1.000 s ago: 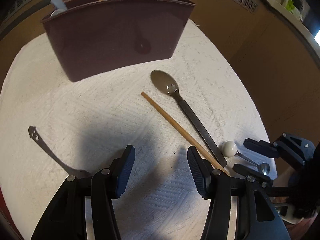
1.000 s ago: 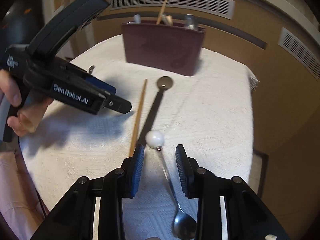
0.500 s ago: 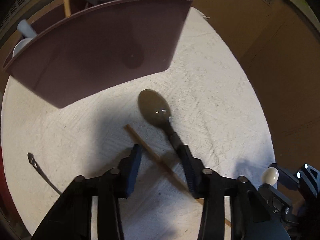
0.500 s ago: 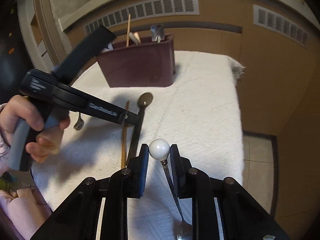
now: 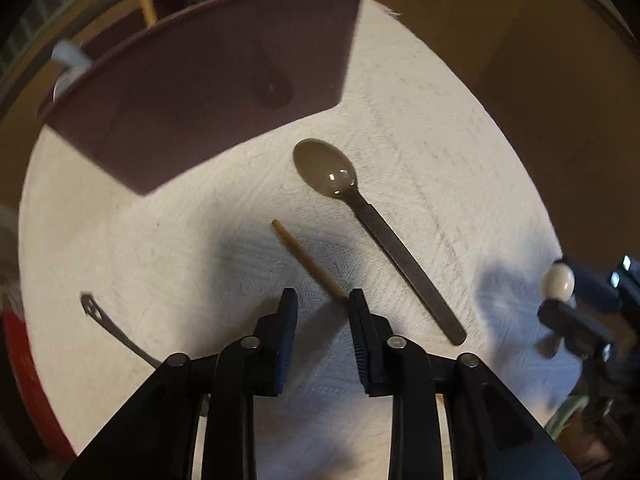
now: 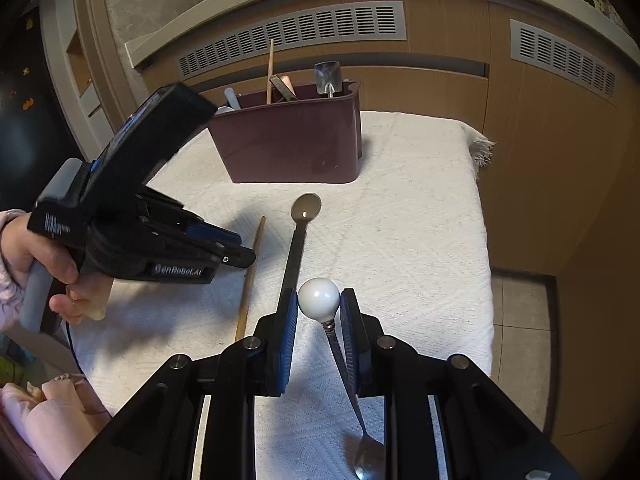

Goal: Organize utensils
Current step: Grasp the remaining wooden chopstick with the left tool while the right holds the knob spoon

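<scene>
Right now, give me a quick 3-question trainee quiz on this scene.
1. Pick one: what is the right gripper clamped on? A) chopstick B) the white knob of the ball spoon C) caddy rim
2. True or false: the dark spoon is already in the caddy.
3. Fill in: in the right wrist view, the chopstick lies on the cloth to the ___ of the dark spoon.
Key: 1 B; 2 false; 3 left.
</scene>
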### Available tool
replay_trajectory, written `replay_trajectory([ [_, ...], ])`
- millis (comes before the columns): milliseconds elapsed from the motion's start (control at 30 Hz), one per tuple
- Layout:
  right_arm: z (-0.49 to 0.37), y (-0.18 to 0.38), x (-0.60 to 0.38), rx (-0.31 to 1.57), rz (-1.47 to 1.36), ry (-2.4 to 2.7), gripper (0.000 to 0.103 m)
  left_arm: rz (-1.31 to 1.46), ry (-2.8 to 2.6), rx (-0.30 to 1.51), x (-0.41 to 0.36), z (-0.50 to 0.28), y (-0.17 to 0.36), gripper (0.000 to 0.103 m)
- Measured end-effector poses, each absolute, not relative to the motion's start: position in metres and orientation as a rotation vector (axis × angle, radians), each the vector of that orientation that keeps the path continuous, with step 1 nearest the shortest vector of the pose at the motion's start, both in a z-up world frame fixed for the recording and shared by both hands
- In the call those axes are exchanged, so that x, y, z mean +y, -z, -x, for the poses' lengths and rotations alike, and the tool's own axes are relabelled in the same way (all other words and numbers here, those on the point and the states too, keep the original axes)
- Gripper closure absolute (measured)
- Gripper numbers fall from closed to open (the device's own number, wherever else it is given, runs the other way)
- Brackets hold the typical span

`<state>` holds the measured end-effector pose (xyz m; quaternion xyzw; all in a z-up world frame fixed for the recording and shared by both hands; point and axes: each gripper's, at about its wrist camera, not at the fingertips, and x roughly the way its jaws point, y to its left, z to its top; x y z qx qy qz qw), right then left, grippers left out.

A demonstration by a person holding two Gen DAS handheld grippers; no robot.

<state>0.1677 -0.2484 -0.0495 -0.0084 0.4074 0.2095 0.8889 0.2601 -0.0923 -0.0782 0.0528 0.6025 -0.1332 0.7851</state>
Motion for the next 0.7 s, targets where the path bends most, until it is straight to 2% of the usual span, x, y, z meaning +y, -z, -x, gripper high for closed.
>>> replay_trajectory([
  [67,-0.167,0.049,-0.250,0.844,0.023,-0.422,0.084,0.013,0.258,1.366,-0.083,-0.270,0.081,0.066],
  [200,-0.163,0.045,-0.254,0.828,0.031,-0.382,0.084,0.012,0.227,1.365,-0.091,-0.278,0.080,0.068],
  [233,-0.163,0.045,-0.256,0.825,0.029,-0.371,0.084,-0.012,0.222,1.338,-0.096,-0.278,0.080,0.081],
  [267,-0.163,0.044,-0.257,0.823,0.024,-0.363,0.084,-0.037,0.211,1.312,-0.098,-0.276,0.080,0.090],
  [367,-0.160,0.039,-0.259,0.807,0.015,-0.348,0.084,-0.080,0.243,1.221,-0.102,-0.272,0.076,0.096],
  [600,-0.145,0.017,-0.261,0.737,-0.046,-0.393,0.084,0.086,0.306,0.918,-0.026,-0.167,0.025,0.098],
  [700,-0.146,0.007,-0.260,0.720,-0.091,-0.428,0.084,0.084,0.288,0.819,-0.026,-0.151,0.016,0.098],
])
